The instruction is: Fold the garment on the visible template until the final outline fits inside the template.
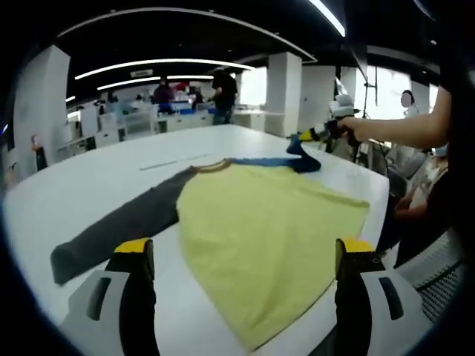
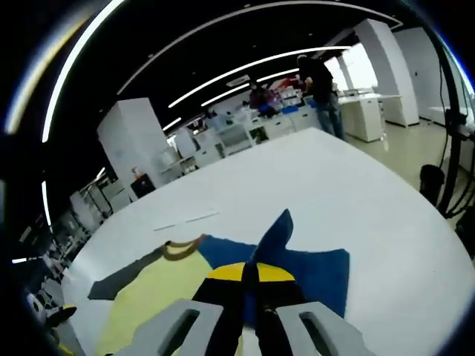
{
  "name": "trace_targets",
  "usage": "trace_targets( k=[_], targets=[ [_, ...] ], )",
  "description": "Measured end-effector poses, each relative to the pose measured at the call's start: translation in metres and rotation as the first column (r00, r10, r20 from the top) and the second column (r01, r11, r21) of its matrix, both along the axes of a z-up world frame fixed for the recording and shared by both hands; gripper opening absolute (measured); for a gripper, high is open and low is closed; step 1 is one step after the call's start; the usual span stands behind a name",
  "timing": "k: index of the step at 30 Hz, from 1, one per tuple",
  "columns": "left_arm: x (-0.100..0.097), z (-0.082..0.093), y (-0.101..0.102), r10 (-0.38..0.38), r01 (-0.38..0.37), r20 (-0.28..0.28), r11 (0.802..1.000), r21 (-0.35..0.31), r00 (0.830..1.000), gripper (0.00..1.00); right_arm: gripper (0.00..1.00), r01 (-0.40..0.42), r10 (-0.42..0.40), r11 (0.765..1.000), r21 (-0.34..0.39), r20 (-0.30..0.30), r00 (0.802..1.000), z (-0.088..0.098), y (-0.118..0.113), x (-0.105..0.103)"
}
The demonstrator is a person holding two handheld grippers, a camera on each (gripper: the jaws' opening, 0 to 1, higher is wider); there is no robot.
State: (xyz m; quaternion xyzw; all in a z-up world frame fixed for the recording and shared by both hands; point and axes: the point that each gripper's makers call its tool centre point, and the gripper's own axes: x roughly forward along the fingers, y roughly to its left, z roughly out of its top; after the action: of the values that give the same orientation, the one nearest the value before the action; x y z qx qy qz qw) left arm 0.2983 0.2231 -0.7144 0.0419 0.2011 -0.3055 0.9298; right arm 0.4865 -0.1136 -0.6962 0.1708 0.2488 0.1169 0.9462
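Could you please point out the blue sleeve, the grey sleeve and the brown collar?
blue sleeve [image 2: 320,273]: right gripper view, flat part on the table.
grey sleeve [image 1: 122,221]: left gripper view, mid-length.
brown collar [image 1: 213,166]: left gripper view, neckline band.

Two cameras over one table

Left gripper view looks low along the white table [image 1: 89,185] toward 12 o'clock; right gripper view hangs close above the shirt [image 2: 319,271], facing the far room; both share it.

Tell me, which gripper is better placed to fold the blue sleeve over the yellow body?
Right. The right gripper is already shut on the blue sleeve; the left gripper hovers open above the yellow body.
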Motion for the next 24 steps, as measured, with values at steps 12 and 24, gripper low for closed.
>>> trace_targets(
  k=[12, 24],
  targets=[
    [0.0, 0.0, -0.001, -0.004, 0.004, 0.002, 1.0, 0.008, 1.0, 0.99, 0.0, -0.058, 0.058, 0.998, 0.01, 0.005, 0.998, 0.005, 0.027, 0.004],
    [0.0, -0.004, -0.001, -0.005, 0.005, -0.006, 1.0, 0.02, 1.0, 0.98, 0.0, -0.132, 0.132, 0.991, 0.005, -0.003, 0.991, 0.001, 0.055, 0.015]
  ],
)
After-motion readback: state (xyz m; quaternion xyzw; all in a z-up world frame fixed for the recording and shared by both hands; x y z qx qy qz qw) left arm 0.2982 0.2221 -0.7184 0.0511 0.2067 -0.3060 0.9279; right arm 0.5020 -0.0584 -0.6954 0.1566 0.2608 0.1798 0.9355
